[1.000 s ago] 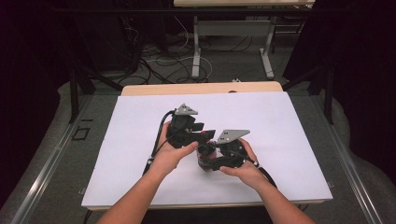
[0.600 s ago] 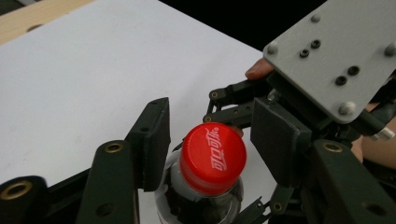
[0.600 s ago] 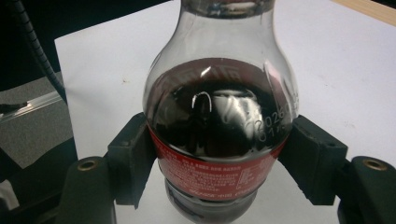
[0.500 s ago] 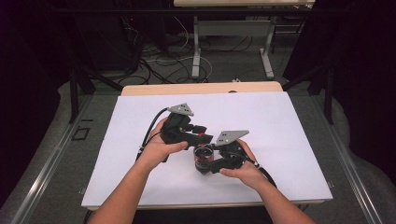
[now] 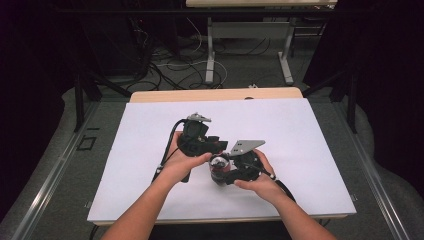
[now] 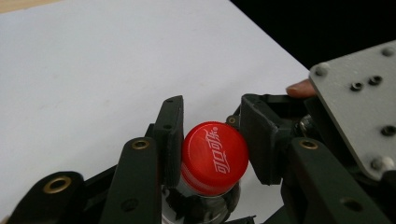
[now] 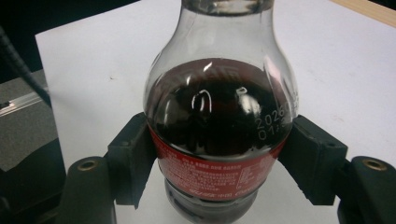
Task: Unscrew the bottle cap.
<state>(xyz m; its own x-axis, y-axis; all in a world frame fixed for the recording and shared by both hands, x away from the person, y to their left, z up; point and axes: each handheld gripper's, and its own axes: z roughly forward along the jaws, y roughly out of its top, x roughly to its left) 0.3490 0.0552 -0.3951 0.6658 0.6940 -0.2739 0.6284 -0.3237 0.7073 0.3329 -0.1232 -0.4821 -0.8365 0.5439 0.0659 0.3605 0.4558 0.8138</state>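
closing on the red cap [image 6: 214, 156], left gripper [image 6: 212, 140] fingers have just clamped

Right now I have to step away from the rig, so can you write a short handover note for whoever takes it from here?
Left gripper: jaws have just been closing, now shut on the red cap.
Right gripper: shut on the cola bottle at its label, upright over the white table.
Done: bottle steadied, cap gripped.
Left: cap is still on the neck; twisting it off looks like the next step.
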